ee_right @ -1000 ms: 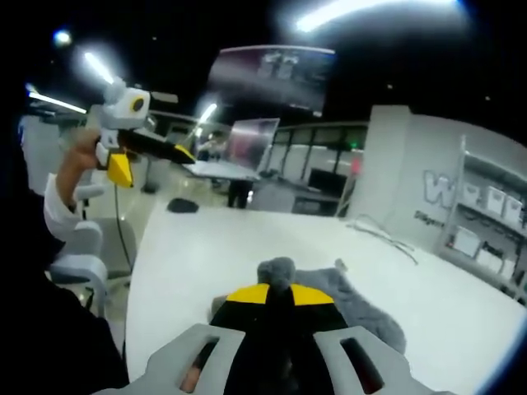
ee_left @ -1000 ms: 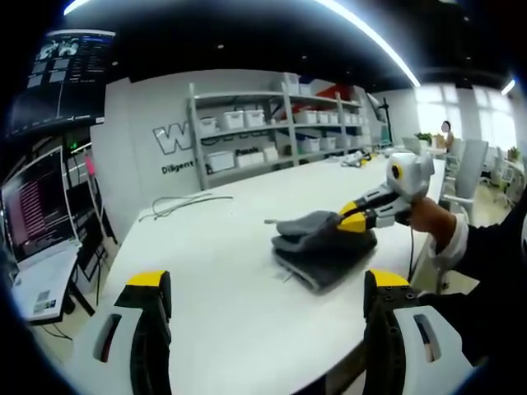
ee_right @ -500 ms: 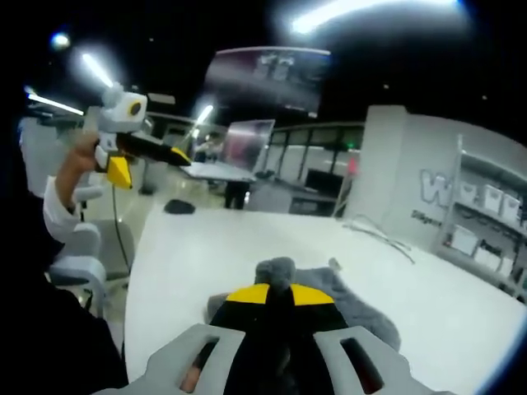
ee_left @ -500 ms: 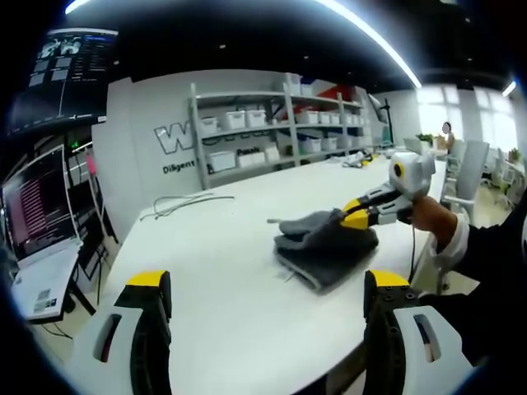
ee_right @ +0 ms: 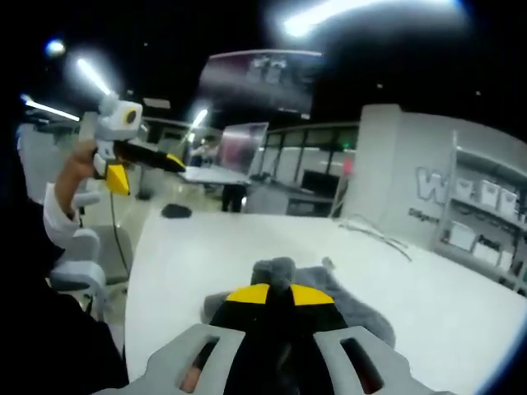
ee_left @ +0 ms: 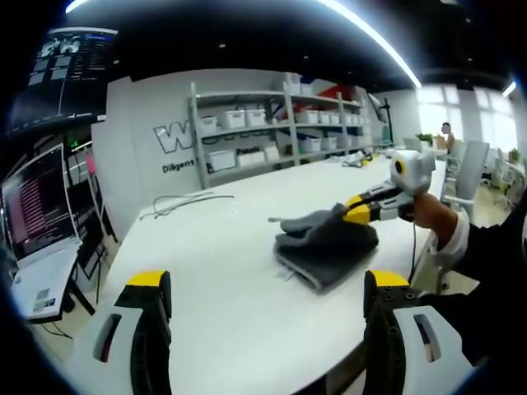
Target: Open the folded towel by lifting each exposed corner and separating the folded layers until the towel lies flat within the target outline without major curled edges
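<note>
In the left gripper view the folded grey towel (ee_left: 325, 247) lies right of centre on the white worktop (ee_left: 222, 271), its top layer pinched and lifted by the right gripper (ee_left: 356, 211), whose jaws are clamped together on the cloth. The left gripper (ee_left: 268, 309) hangs at the bottom of the frame with its jaws wide apart, holding nothing. A shelf rack (ee_left: 272, 132) stands against the far wall, upper centre.

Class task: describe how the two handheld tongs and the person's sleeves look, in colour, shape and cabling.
Both tongs have light grey bodies, black jaws and yellow tips. The right tongs carry a white box and a thin cable. The sleeves are dark with white cuffs.
</note>
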{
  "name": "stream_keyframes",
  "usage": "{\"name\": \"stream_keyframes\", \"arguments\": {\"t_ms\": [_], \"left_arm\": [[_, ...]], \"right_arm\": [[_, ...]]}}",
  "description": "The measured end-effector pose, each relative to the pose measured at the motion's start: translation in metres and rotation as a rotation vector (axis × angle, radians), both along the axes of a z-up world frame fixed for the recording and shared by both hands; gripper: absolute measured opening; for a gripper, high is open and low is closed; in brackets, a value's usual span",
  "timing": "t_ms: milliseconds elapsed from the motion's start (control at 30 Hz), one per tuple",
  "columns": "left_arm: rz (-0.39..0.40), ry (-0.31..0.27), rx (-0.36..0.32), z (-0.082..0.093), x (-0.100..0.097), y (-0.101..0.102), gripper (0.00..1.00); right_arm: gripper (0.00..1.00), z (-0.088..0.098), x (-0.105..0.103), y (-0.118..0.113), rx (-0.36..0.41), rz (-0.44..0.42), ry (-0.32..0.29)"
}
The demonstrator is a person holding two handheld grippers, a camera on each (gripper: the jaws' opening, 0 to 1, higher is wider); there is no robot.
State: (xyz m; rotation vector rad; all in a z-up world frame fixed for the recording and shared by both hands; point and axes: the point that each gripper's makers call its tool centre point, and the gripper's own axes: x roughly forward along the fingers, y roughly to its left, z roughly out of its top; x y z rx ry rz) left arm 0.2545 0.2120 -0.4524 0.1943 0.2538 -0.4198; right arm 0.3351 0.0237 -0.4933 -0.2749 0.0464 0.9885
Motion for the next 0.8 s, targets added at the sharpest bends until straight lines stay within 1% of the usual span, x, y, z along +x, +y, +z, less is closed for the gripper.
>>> {"name": "stream_keyframes", "arguments": {"t_ms": [500, 800], "left_arm": [[-0.001, 0.003, 0.003, -0.002, -0.001, -0.002, 0.95], [0.003, 0.002, 0.008, -0.001, 0.0, 0.0, 0.95]], "right_arm": [[0.03, 0.003, 0.003, -0.007, 0.006, -0.015, -0.002], [0.03, 0.004, 0.005, -0.013, 0.016, -0.022, 0.008]]}}
